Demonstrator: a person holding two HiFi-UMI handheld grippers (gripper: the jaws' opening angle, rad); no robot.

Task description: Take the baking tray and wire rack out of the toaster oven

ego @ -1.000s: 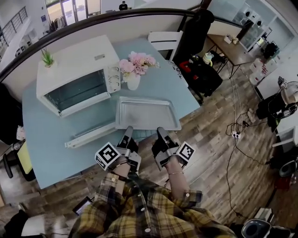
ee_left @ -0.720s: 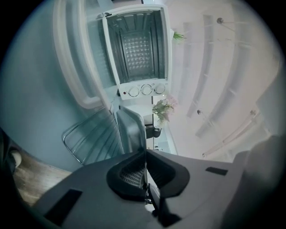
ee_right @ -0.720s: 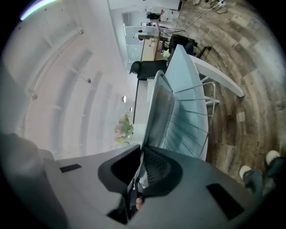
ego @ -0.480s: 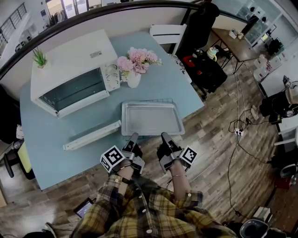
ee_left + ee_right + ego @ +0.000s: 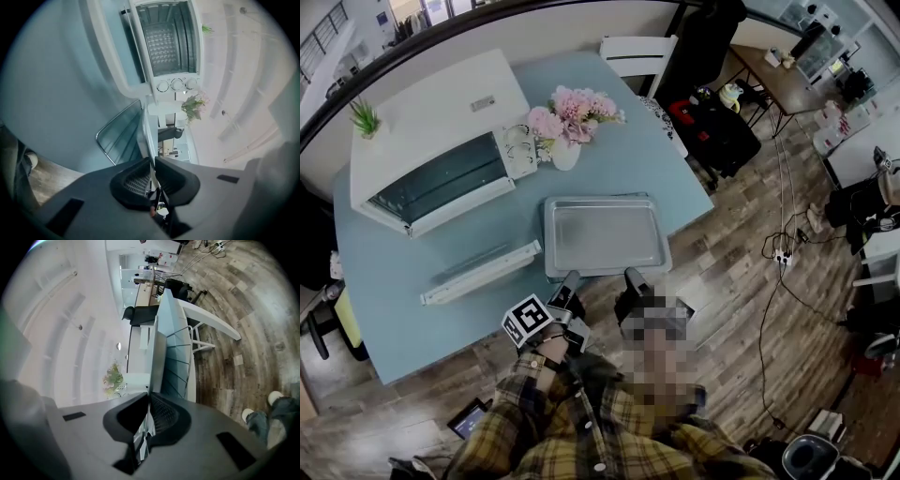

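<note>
Okay, baking tray (image 5: pixel 602 234) is out of the toaster oven (image 5: pixel 431 141) and lies level on the table (image 5: pixel 384 300), in front of the oven toward its knob end, beside the dropped-open oven door (image 5: pixel 478 272). The wire rack (image 5: pixel 123 131) is out too. It sits under the tray, and its wires peek past the tray edge that faces the oven. They are probably stacked so both come out in one carry.

The left gripper (image 5: pixel 570 281) and right gripper (image 5: pixel 633 278) both bite the tray rim farthest from the oven, one toward each corner. My guess is that two grips that far apart keep a wide, shallow sheet from tipping or twisting.

Right gripper is clenched on the rim, which runs straight between its pads. Left gripper's jaws have just been opening. The rim is still between them, and the pads still look to be on it, only just. This reads as the start of letting go now that the table carries the load.

Compared with a second ago, tray and both grippers are lower, down at table level. The rack wires on the oven side of the tray did not show then. The oven, its door and the flower vase (image 5: pixel 567 141) by the oven's knobs are unchanged.
</note>
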